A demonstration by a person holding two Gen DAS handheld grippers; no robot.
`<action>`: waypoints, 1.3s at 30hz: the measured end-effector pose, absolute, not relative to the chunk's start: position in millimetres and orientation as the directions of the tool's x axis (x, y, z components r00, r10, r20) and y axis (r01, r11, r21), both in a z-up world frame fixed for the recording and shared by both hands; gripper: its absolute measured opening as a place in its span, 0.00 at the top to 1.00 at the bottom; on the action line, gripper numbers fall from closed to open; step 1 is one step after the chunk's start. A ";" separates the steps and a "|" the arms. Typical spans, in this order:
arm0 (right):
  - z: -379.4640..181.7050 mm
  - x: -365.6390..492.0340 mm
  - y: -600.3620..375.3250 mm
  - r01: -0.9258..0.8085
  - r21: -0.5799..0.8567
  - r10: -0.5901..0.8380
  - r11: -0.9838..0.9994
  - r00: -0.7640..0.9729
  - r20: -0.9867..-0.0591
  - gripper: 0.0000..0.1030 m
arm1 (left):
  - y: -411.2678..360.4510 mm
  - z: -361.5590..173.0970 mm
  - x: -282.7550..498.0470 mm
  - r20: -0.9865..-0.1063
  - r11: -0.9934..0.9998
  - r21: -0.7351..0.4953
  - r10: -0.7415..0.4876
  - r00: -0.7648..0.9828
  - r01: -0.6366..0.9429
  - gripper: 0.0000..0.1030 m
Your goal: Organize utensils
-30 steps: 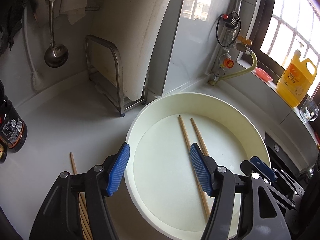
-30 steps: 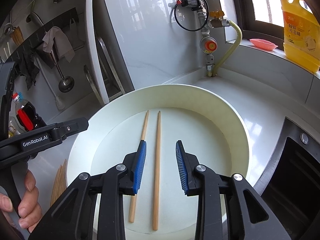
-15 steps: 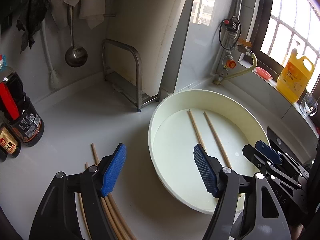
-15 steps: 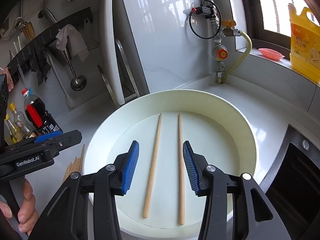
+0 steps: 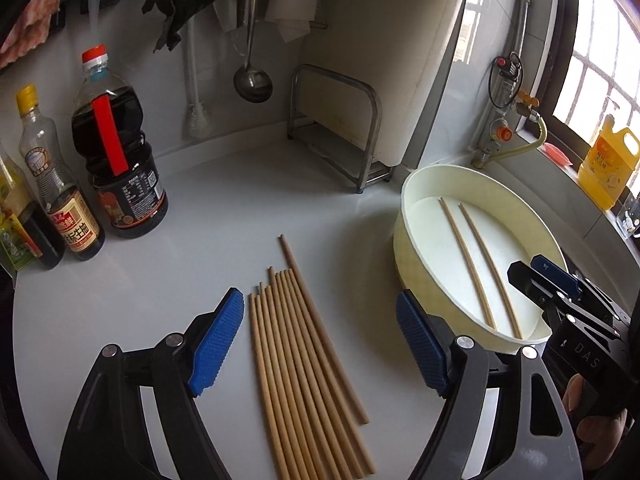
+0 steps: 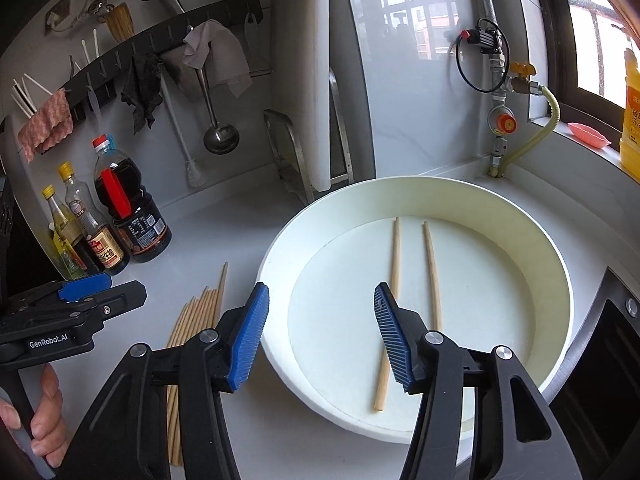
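Note:
A row of several wooden chopsticks lies on the white counter; it also shows in the right wrist view. My left gripper is open and empty, hovering over that row. Two chopsticks lie in a round cream tray to the right. In the right wrist view the two chopsticks lie inside the tray. My right gripper is open and empty over the tray's near left rim. The left gripper's side shows at the left.
Sauce and oil bottles stand at the back left. A metal rack holds a white cutting board. A ladle and cloths hang on the wall. A gas valve, a yellow detergent jug and a dark hob edge are at the right.
My left gripper has swung left from above the tray to above the chopsticks on the counter. My right gripper has drawn back and opened wider. The two chopsticks in the tray have not moved.

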State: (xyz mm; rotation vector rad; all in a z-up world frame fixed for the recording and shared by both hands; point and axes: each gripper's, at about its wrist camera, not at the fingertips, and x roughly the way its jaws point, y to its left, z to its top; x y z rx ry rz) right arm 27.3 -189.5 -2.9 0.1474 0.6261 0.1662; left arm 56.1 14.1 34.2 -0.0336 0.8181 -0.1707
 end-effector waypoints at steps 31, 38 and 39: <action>-52.0 13.9 -82.9 -0.405 0.255 0.464 0.878 0.591 -0.660 0.38 | 119.0 -32.6 21.5 -0.733 0.992 -0.129 -0.087 0.675 -0.013 0.13; -69.4 16.2 -74.6 -0.406 0.210 0.428 0.889 0.579 -0.693 0.38 | 119.2 -42.6 25.9 -0.762 0.991 -0.130 -0.090 0.642 -0.015 0.12; -70.3 15.9 -75.3 -0.404 0.211 0.427 0.890 0.578 -0.695 0.38 | 116.8 -44.6 26.4 -0.767 0.992 -0.127 -0.096 0.635 -0.004 0.12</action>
